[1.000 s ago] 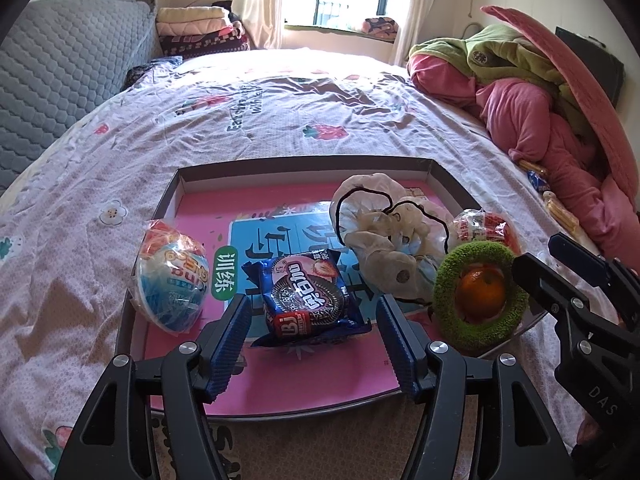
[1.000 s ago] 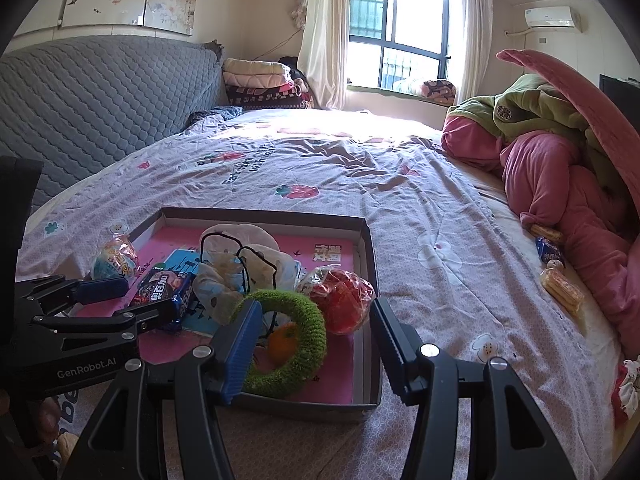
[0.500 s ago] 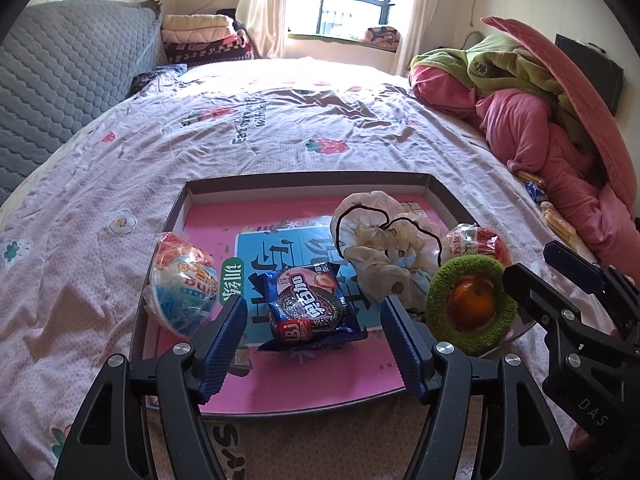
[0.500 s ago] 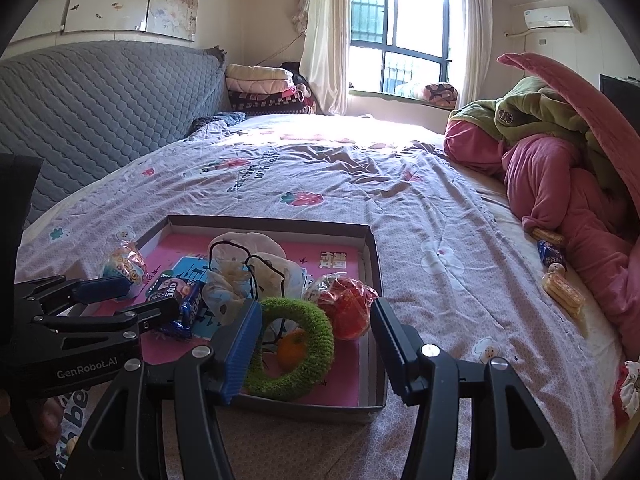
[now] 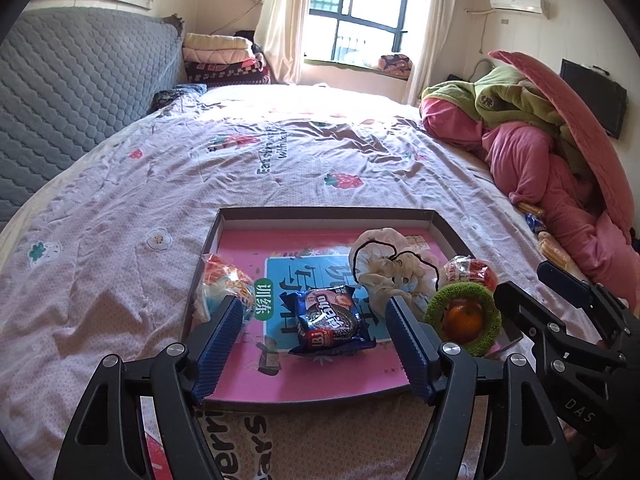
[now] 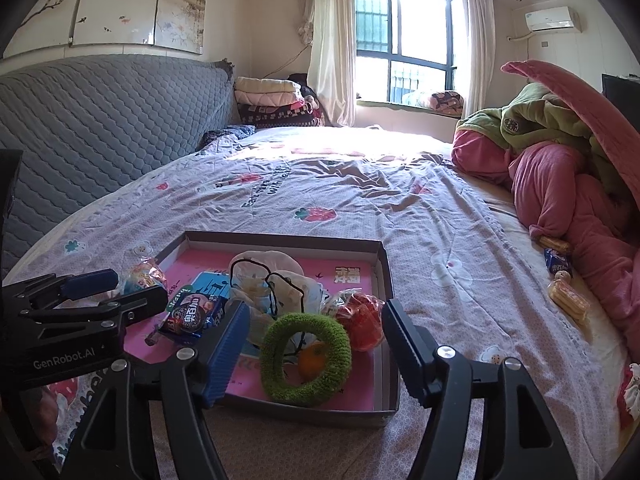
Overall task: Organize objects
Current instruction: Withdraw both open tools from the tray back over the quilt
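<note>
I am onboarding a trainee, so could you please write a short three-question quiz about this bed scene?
1. True or false: the blue cookie packet lies inside the shallow box.
2. What sits inside the green fuzzy ring? A) an orange B) a sock C) a key
3. Fill in: the left claw and right claw are both ____.

Key: 1 true. 2 A, the orange. 3 open, jaws just widened, gripping nothing.

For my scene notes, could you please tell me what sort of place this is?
A bedroom, most likely: a wide bed under a printed sheet, a quilted grey headboard, and folded blankets stacked beside the curtained window.
</note>
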### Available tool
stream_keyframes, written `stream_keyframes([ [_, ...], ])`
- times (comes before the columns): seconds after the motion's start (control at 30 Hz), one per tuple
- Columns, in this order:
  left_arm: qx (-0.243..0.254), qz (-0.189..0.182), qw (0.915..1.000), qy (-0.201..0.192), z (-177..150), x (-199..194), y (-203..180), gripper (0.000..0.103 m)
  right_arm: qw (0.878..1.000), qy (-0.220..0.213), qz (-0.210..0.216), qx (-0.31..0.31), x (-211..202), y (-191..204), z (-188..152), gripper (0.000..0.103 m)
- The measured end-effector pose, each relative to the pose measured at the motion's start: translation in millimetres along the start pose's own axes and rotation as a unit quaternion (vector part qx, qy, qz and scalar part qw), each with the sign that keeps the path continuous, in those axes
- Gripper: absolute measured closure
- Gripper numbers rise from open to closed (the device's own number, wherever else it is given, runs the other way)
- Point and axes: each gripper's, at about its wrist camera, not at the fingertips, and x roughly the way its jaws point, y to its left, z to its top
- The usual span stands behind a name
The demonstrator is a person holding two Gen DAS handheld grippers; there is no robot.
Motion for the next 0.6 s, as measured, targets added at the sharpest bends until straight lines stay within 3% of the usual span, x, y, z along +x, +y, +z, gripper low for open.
stream_keyframes([
  [0.33, -0.011, 0.027, 0.9995, -0.008, -19, -22, 12, 0.026, 1.0, -0.013, 0.024, -0.001, -9, 8, 7, 0.031],
  [0.6, -0.024, 0.007, 0.9993, -0.028, -29, -45, 20, 0.024, 0.999, -0.025, 0.04, -0.004, -22, 12, 8, 0.026],
])
